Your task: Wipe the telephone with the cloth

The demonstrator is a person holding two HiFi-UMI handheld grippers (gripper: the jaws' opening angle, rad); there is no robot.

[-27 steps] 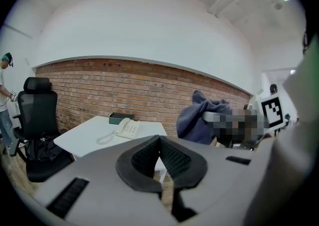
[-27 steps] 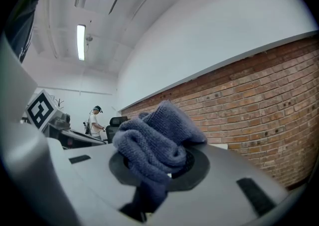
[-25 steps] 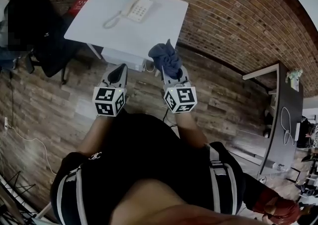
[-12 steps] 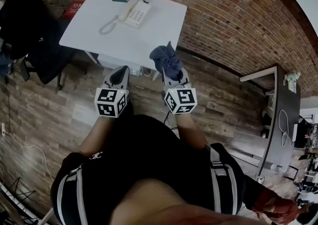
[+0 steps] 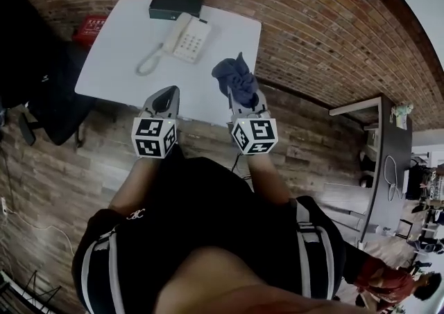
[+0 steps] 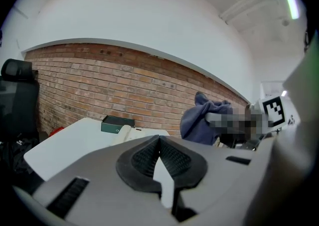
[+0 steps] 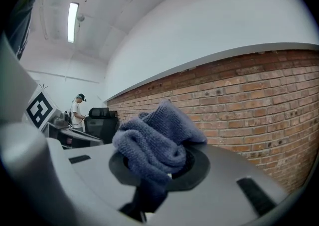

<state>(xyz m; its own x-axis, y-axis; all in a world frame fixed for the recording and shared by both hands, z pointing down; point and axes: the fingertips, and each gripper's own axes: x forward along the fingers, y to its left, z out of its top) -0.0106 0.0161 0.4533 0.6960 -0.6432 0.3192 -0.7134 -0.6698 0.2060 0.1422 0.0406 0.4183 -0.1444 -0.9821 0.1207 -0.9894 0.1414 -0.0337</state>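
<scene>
Seen from above, a person stood at the near edge of a white surface (image 5: pixel 111 63) set against a brick wall (image 5: pixel 312 28), holding one gripper in each hand.

The right gripper (image 5: pixel 240 98) was clenched on a bunched blue cloth (image 5: pixel 236 78). In the right gripper view the cloth filled the space between the jaws and bulged out past their tips. The left gripper (image 5: pixel 166 96) had its jaws closed tip to tip with nothing between them. Only the surface showed through the small gap lower down. Both grippers hovered above the near edge of the surface, side by side and apart from each other.

The telephone (image 5: pixel 186 37), cream-coloured, lay toward the far side of the surface with its handset on the cradle. Its curled cord (image 5: pixel 147 63) trailed toward the person. A dark box (image 5: pixel 176 4) sat just behind it by the wall. The telephone was well apart from both grippers, ahead and to the left of the cloth.

The step in hand appeared to be the approach: the cloth was gripped but wiping had not begun. The next move would likely call for carrying the right gripper forward, leftward and down until the bulging cloth, not the jaws, met the telephone. The telephone looked light, so the pressure would need to be gentle, or the empty left gripper could steady it. Otherwise the handset might be knocked off or the telephone pushed toward the box.
</scene>
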